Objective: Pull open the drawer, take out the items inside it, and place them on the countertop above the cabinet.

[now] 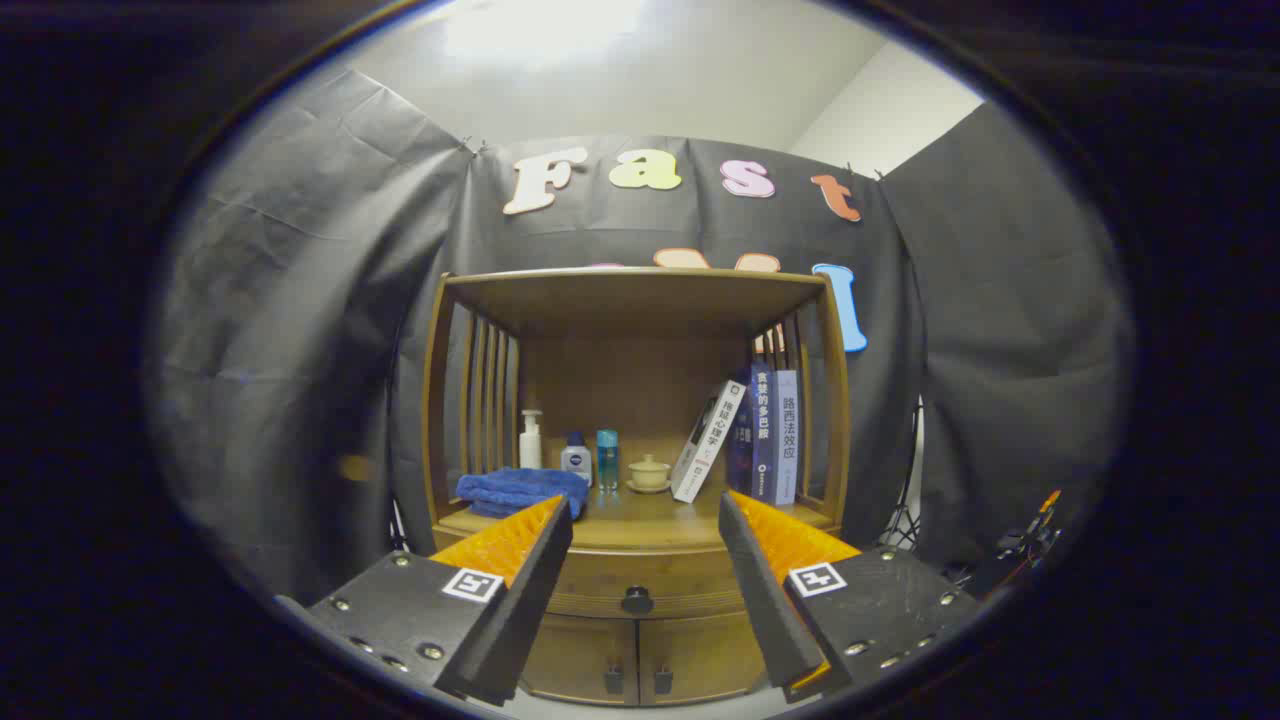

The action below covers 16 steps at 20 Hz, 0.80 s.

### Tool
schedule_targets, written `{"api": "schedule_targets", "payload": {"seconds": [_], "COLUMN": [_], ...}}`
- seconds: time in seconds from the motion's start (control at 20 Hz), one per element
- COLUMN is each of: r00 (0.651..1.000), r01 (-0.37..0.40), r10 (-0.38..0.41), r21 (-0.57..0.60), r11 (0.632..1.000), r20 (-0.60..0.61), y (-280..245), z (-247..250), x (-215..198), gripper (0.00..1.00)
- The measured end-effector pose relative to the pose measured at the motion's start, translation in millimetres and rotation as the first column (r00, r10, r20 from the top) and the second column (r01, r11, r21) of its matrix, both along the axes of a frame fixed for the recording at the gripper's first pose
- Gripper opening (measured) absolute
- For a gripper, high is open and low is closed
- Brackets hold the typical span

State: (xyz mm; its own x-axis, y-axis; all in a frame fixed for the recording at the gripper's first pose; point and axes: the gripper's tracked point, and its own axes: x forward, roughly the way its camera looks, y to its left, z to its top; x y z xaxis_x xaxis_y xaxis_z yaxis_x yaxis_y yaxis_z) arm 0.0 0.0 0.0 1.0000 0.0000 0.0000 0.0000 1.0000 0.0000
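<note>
I hold the gripper point(645, 540) with its fingers spread wide apart, gripping nothing, in front of the wooden cabinet point(636, 420). The drawer point(640, 590) sits closed, its dark round knob point(637, 600) between and just ahead of the fingertips. Beyond them, on the countertop point(640, 515), I see a folded blue towel point(520, 490), three small bottles point(575, 455), a lidded cup point(649, 471) and leaning books point(750, 435).

gripper point(645, 560) fingers spread, apart from drawer knob point(637, 600) between them | drawer point(640, 585) closed under countertop point(640, 520) | towel point(520, 490) left, books point(760, 435) right
</note>
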Motion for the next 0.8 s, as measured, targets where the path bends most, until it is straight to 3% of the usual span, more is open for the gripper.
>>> {"api": "schedule_targets", "payload": {"seconds": [0.8], "r00": [1.0], "r01": [-0.016], "r10": [0.016], "r21": [0.013], "r11": [1.0], "r20": [-0.008], "y": [1.2], "z": [0.9], "x": [6.8], "gripper": [0.89]}}
